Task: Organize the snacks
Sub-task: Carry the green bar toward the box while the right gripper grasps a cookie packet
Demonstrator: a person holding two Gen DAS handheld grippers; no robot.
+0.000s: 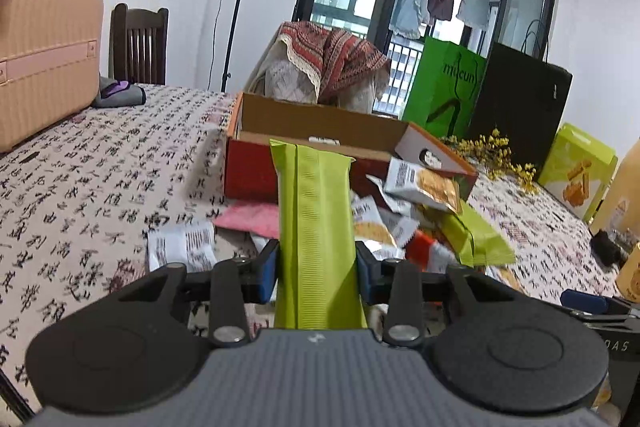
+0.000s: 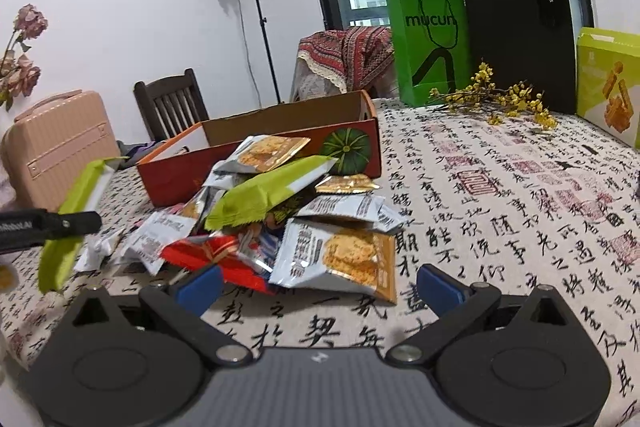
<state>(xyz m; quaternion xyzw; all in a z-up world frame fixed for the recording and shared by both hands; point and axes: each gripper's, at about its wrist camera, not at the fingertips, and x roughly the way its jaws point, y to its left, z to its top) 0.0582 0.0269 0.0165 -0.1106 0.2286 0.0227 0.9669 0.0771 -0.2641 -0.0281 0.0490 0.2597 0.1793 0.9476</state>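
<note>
My left gripper (image 1: 316,269) is shut on a long green snack packet (image 1: 314,211), held upright above the table in front of the open red cardboard box (image 1: 256,163). The same packet (image 2: 76,211) and left gripper show at the left of the right wrist view. A pile of snack packets (image 2: 280,211) lies before the box (image 2: 256,151): a second green packet (image 2: 268,191), silver-orange cracker packets (image 2: 340,259) and a red packet (image 2: 208,255). My right gripper (image 2: 318,287) is open and empty, low over the table just before the pile.
A pink suitcase (image 1: 44,55) and a dark chair (image 1: 138,43) stand at the left. A green bag (image 2: 428,47), a black bag (image 2: 520,39), yellow flowers (image 2: 496,99) and a lime snack box (image 2: 608,83) stand at the far right on the calligraphy tablecloth (image 2: 500,211).
</note>
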